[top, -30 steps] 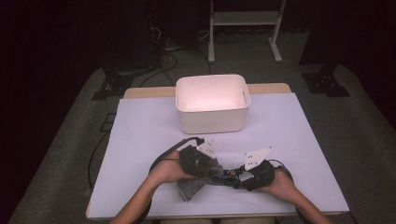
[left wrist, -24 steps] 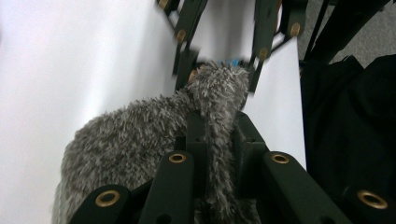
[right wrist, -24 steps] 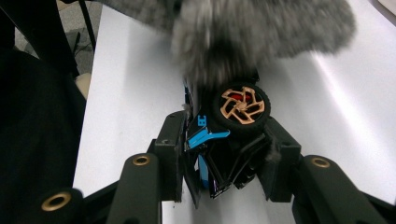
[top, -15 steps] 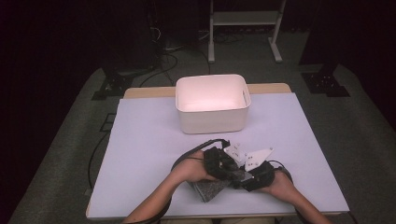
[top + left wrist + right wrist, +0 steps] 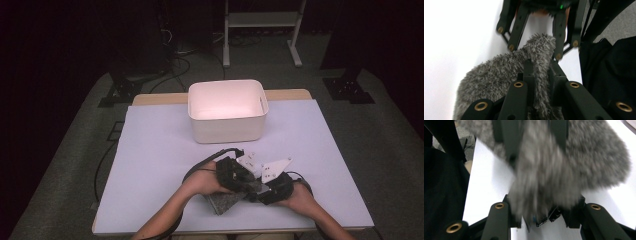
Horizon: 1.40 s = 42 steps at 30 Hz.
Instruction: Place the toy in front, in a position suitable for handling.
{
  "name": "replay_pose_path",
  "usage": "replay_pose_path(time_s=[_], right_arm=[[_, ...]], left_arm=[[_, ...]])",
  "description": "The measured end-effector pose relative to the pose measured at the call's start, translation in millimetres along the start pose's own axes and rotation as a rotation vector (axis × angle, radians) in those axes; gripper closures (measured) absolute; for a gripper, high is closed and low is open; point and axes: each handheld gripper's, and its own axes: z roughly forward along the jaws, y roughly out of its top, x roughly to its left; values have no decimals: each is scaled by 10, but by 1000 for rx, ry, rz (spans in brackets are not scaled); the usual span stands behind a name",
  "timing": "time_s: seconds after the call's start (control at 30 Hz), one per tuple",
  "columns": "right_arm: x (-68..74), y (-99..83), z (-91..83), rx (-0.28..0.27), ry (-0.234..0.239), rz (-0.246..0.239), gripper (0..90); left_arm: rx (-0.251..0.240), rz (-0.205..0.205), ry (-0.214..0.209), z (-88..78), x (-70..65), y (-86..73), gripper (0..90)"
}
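Observation:
A grey fuzzy cloth (image 5: pixel 224 201) lies partly on the white table (image 5: pixel 150 150) near its front edge, between the person's two hands. My left gripper (image 5: pixel 246 184) points right and is shut on a fold of the cloth (image 5: pixel 499 75); its own jaws (image 5: pixel 540 72) pinch the pile tightly. My right gripper (image 5: pixel 260 192) faces it from the right. The cloth (image 5: pixel 574 157) fills the space between the right gripper's jaws (image 5: pixel 545 207), which hold its tip. From the left gripper view the right gripper (image 5: pixel 535 51) closes around the cloth's end.
A white plastic bin (image 5: pixel 227 132) stands at the middle back of the table, its inside bare. Black cables loop from the grippers beside the hands. Dark floor, cable runs and a metal stand (image 5: pixel 260 20) lie beyond the table.
The left hand has slid right with the cloth, until its gripper meets the right gripper. The right hand has stayed in place.

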Motion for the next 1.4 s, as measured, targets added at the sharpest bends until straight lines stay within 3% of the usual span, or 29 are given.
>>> replay_pose_path(time_s=[0.07,0.3,0.43,0.47,0.6,0.83,0.9,1.07,1.17,1.4], right_arm=[[-6,-4,1,-3,2,3,566],[-8,-3,2,0,1,-2,566],[-9,-1,2,3,0,-9,566],[-13,-1,2,3,2,-7,566],[-16,-3,3,-1,4,-4,566],[-17,1,4,4,2,-7,566],[-19,2,3,5,3,-6,566],[-22,5,5,5,5,-3,566],[-24,9,7,8,4,-4,565],[-17,14,11,10,1,-6,565]], left_arm=[[-5,-9,-7,-11,20,-19,793],[16,-19,40,-141,40,-168,794],[31,-53,74,-299,56,-370,793],[5,-80,81,-392,65,-488,793],[-5,-123,114,-549,71,-679,793],[1,-156,151,-693,71,-828,793],[-17,-165,141,-687,70,-855,792],[-33,-155,123,-640,53,-823,792],[-34,-123,89,-539,32,-677,792],[-12,-51,57,-292,48,-364,792]])
